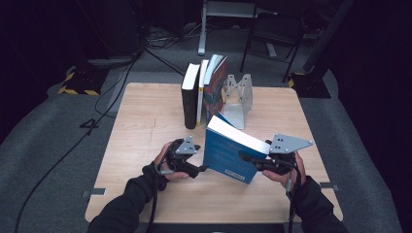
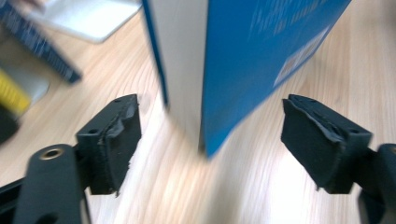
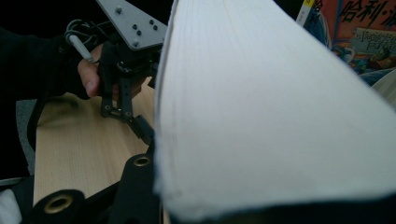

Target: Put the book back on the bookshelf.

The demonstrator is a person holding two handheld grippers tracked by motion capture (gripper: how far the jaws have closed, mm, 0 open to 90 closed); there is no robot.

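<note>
A blue-covered book (image 1: 224,158) stands tilted near the table's front, its white page edge (image 1: 238,137) facing up and back. My right gripper (image 1: 248,158) is shut on its right side; in the right gripper view the page block (image 3: 271,112) lies between the jaws, with one black finger (image 3: 137,184) beside it. My left gripper (image 1: 203,169) is open at the book's lower left corner. In the left gripper view the jaws stand wide apart on either side of that corner (image 2: 210,140), neither pad (image 2: 116,140) touching the blue cover (image 2: 261,56). The corner sits on or just above the wood.
At the back of the wooden table (image 1: 145,126) a black book (image 1: 190,97), a thin white one and a colourful one (image 1: 216,90) stand upright against a metal bookend (image 1: 239,99). A chair (image 1: 274,34) and cables lie on the floor beyond.
</note>
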